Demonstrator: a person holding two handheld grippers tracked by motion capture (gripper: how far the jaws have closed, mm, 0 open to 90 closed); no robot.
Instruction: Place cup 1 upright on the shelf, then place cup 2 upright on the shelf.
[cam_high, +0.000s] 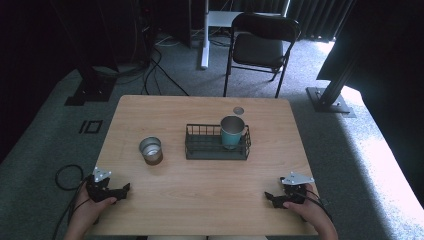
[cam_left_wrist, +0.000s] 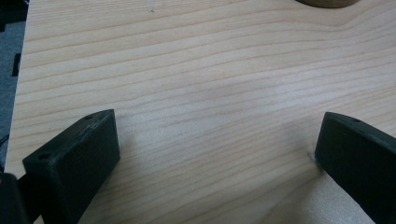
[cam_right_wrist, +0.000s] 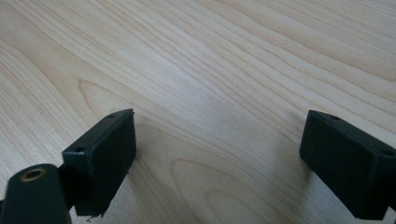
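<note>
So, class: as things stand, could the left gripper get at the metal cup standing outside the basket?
Probably yes: the left gripper rests open near the table's front edge, and only bare wood lies between it and the metal cup.

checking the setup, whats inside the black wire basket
A teal metal cup stands upright at the right end of the black wire basket. The rest of the basket looks empty. The cup's inside bottom cannot be seen.

Bare table (cam_high: 210, 185) lies ahead; cup (cam_high: 150, 150) and basket (cam_high: 217, 148) block mid-table.
</note>
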